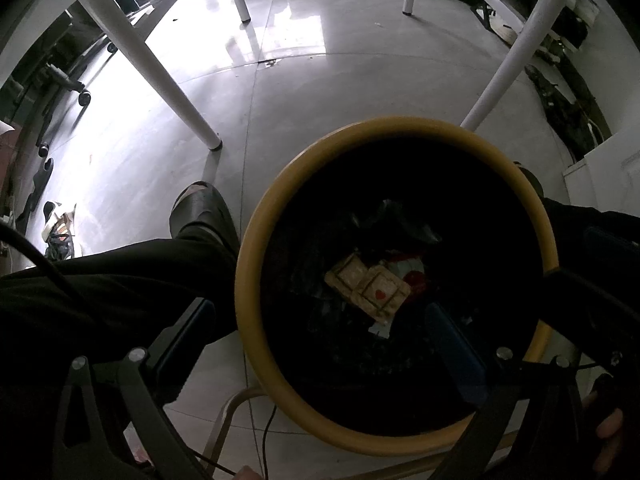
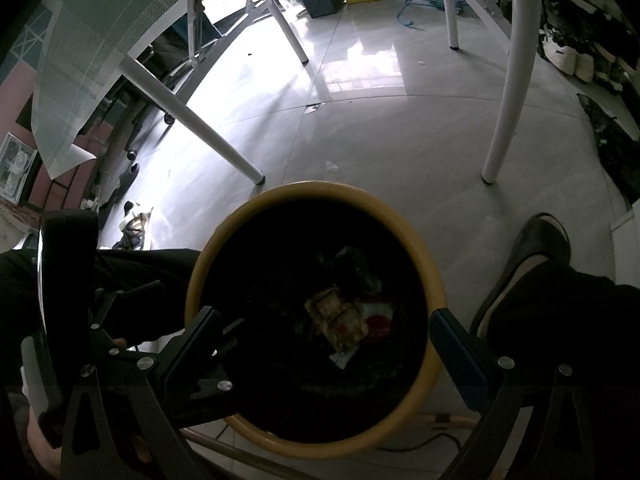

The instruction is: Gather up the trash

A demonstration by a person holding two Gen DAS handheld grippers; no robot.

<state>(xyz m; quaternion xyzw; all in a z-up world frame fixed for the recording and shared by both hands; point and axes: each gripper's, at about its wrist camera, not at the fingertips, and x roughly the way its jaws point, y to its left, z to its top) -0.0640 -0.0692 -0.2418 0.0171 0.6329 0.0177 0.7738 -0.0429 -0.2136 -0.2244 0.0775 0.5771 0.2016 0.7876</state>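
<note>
Over the yellow-rimmed trash bin (image 1: 256, 240), the left gripper (image 1: 320, 320) is hanging wide and empty. The tan heart-printed wrapper (image 1: 368, 286) is lying crumpled at the bin's bottom; it is probably light, soft and crinkly, best pinched by a raised edge. The right gripper (image 2: 326, 330) is hovering wide above the bin too, holding nothing.

A bin (image 1: 256, 248) stands on the floor (image 1: 320, 92) between the person's two feet, left shoe (image 1: 200, 206) beside its left wall, right shoe (image 2: 532, 256) to its right. A wrapper (image 1: 368, 286) lies in the bin's bottom among other trash. Beyond the bin, table legs (image 1: 160, 76) rise left and right. Both grippers hang over the bin's near rim.
</note>
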